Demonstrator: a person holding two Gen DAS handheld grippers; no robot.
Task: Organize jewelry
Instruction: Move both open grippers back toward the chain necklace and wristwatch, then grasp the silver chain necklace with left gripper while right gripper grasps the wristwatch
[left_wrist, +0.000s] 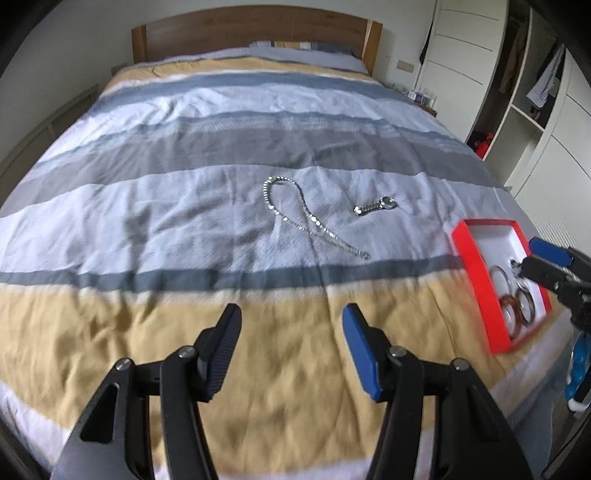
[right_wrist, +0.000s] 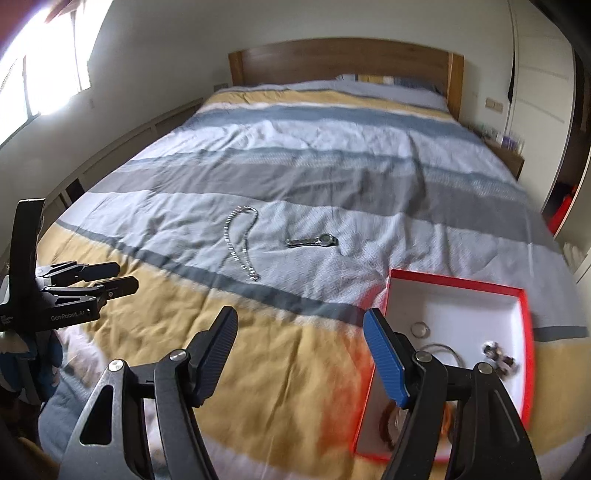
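A silver beaded necklace lies looped on the pale stripe of the striped bedspread. A silver wristwatch lies just right of it. A red box with a white inside sits at the bed's near right and holds bangles, a ring and small pieces. My left gripper hovers open over the yellow stripe, short of the necklace, with nothing between its fingers. My right gripper is open and empty at the box's left edge.
A wooden headboard and pillows close the far end of the bed. White wardrobes and open shelves with clothes stand on the right, next to a nightstand. A bright window is on the left wall.
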